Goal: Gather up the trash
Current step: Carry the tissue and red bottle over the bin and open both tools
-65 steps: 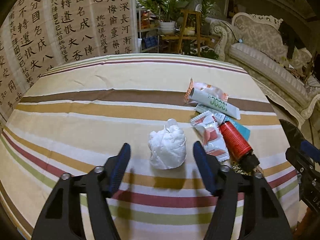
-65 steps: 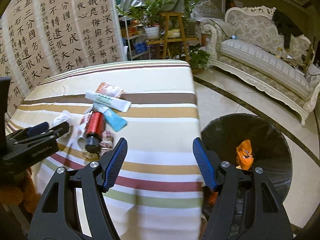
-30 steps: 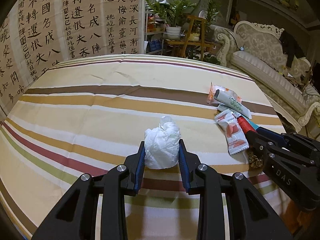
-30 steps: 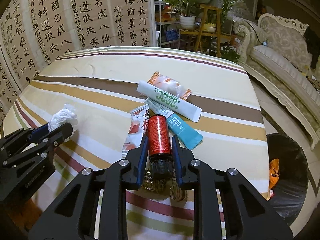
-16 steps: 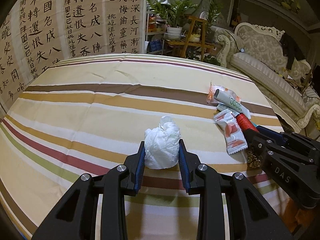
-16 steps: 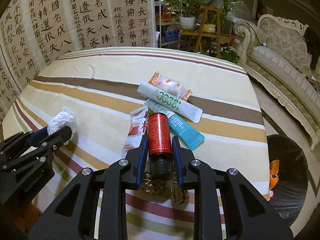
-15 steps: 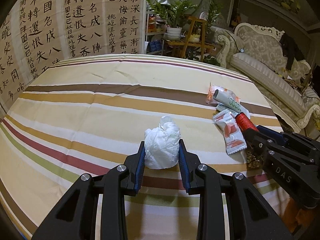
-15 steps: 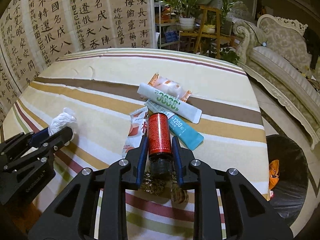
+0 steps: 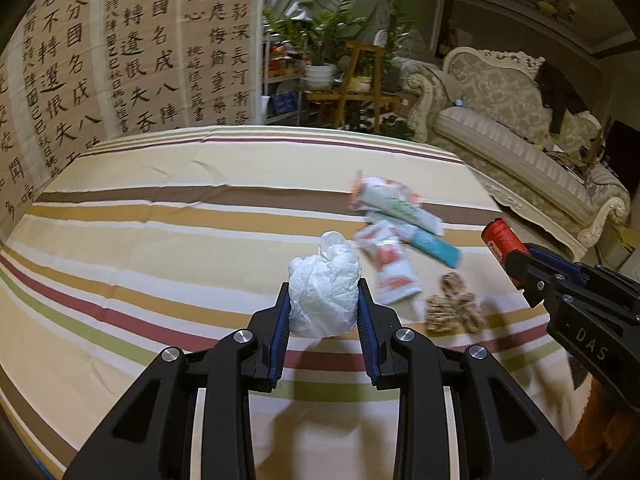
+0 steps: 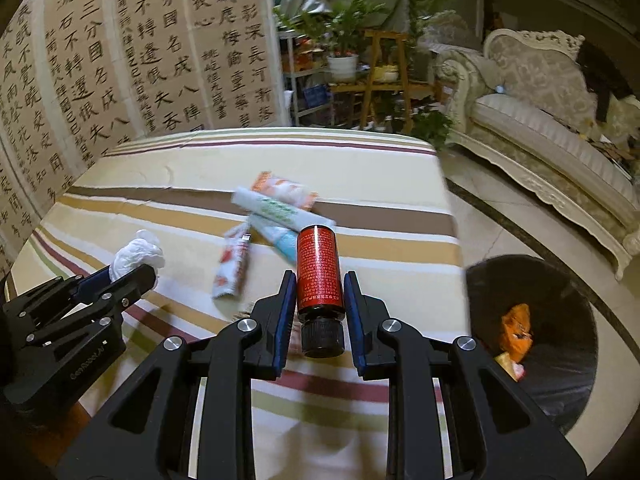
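Both loads have been lifted off the striped tablecloth (image 9: pixel 160 216) since the earlier frame. White tissue wad (image 9: pixel 325 292) is clamped by left gripper (image 9: pixel 323 322); red bottle (image 10: pixel 319 271) is clamped by right gripper (image 10: pixel 319 316), cap toward the camera, near the cloth's right edge. Wrappers (image 10: pixel 276 210) and crumbs (image 9: pixel 454 308) are left on the cloth. Black bin (image 10: pixel 560 392) is seen on the floor beside that edge.
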Tool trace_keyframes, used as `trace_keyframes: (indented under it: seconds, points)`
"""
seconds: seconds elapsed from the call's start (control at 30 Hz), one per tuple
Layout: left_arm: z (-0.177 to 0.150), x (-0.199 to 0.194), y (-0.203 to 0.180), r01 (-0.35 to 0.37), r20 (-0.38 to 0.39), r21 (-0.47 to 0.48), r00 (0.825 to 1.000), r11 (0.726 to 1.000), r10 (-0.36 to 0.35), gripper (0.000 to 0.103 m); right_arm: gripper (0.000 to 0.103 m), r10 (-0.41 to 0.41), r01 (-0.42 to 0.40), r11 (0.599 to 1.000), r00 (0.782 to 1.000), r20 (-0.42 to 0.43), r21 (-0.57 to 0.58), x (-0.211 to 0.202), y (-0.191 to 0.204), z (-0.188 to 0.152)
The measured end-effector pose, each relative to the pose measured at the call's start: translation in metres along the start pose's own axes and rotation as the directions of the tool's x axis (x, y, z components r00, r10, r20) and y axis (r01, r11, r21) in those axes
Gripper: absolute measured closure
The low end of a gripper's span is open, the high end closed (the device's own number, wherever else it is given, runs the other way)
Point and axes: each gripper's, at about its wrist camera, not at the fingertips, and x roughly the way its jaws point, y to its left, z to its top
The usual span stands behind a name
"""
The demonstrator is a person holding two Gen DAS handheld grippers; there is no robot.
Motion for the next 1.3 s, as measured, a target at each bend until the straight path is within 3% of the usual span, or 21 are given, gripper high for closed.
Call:
trace_keyframes:
  seconds: [0.27,0.6,0.93,1.3]
  points:
    - [-0.003,-0.006,-0.055,0.077,0.010,0.070,0.997,0.995,-0.077,0.071,0.079,-0.109,0.107,0.990,0.994,0.019,0.087,-0.024,-0.059,-0.019]
    - [-0.014,0.003,-0.139,0.177,-0.033,0.186,0.984,0.966,-0.174,0.071,0.079,-0.215,0.209,0.952,0.977,0.002,0.225,-0.043,-0.144,-0.052]
    - [-0.018,0.015,-0.203,0.214,-0.047,0.268,0.977,0.939,-0.209,0.071,0.079,-0.255,0.248,0.927,0.967,-0.013,0.281,-0.043,-0.190,-0.068]
    - [-0.012,0.038,-0.241,0.219,-0.070,0.305,0.976,0.927,-0.207,0.071,0.079,-0.261,0.255,0.916,0.965,-0.025,0.310,-0.032,-0.215,-0.069]
